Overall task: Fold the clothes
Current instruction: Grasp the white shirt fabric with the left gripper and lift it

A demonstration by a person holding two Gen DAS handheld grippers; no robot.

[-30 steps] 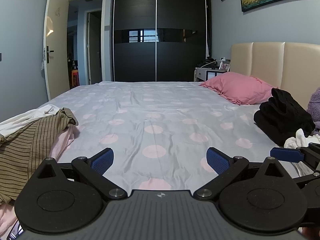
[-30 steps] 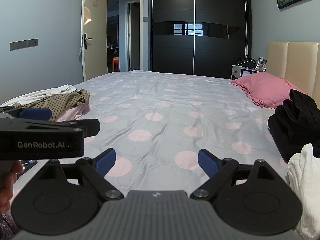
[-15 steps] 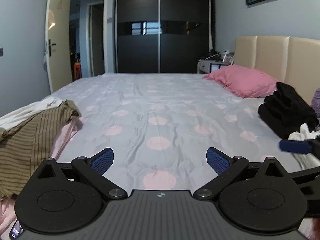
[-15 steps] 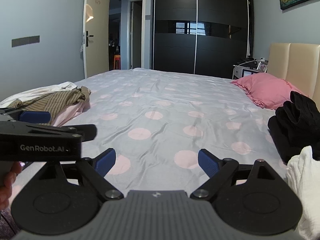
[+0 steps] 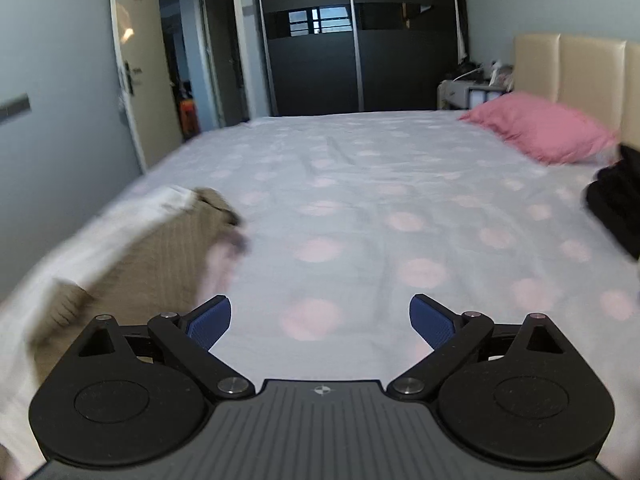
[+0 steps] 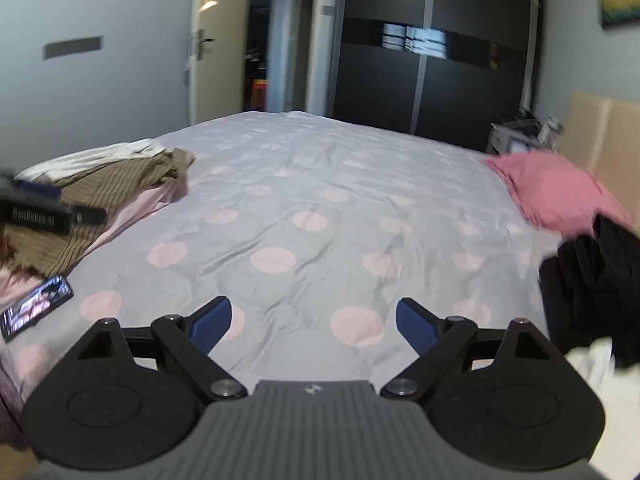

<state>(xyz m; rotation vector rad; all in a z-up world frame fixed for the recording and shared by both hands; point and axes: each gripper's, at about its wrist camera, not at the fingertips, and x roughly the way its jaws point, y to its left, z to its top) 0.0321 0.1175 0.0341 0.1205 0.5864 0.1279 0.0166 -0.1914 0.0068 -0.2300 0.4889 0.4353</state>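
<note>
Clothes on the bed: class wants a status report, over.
Left tongs open, empty. Right tongs open, empty. Striped pile left, black pile right, both unfolded. Phone on the sheet by the striped pile.

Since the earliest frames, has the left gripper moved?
Yes. The left gripper has swung left: the wardrobe and pink pillow sit further right in its view.

Grey bedsheet [image 6: 320,184] with pink dots, brown striped shirt [image 6: 100,196], pink pillow [image 6: 560,192], black clothes [image 6: 592,280].
</note>
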